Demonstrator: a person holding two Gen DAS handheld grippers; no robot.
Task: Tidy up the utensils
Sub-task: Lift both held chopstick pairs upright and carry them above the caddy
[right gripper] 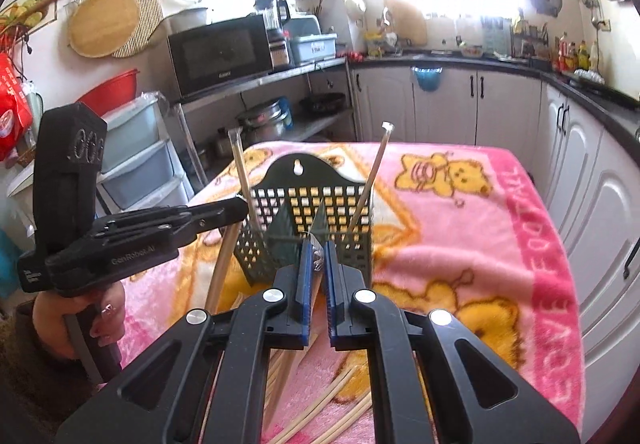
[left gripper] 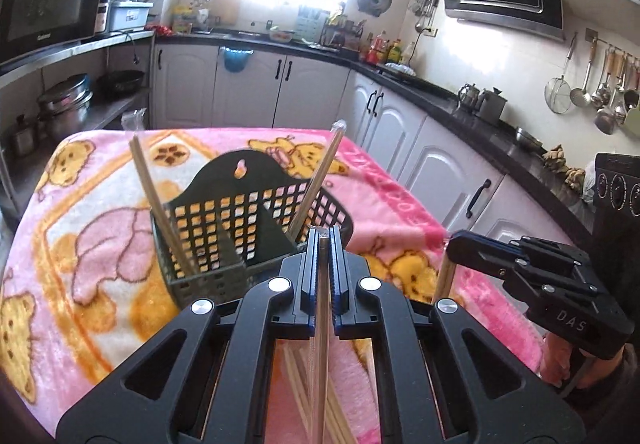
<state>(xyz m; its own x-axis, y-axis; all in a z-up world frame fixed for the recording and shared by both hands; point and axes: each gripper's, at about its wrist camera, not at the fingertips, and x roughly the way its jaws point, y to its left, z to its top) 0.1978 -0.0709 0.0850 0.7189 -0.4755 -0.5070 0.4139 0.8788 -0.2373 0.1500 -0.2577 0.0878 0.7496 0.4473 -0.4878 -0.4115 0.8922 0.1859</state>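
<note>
A dark green perforated utensil holder [left gripper: 244, 228] stands on the pink blanket; it also shows in the right wrist view [right gripper: 308, 220]. Two wrapped chopstick pairs lean in it, one at the left [left gripper: 160, 204] and one at the right [left gripper: 320, 180]. My left gripper [left gripper: 322, 240] is shut on a wrapped chopstick pair [left gripper: 320, 324], held upright just in front of the holder. My right gripper [right gripper: 316, 256] is shut on another wrapped chopstick pair [right gripper: 318, 258], also close to the holder's front; in the left wrist view it [left gripper: 452, 244] holds the pair [left gripper: 444, 280] at the right.
Several loose chopsticks [right gripper: 320, 404] lie on the blanket [right gripper: 460, 244] near me. Kitchen cabinets [left gripper: 400, 132] and a black counter run behind and to the right. A metal shelf with a microwave [right gripper: 220, 52] stands at the left.
</note>
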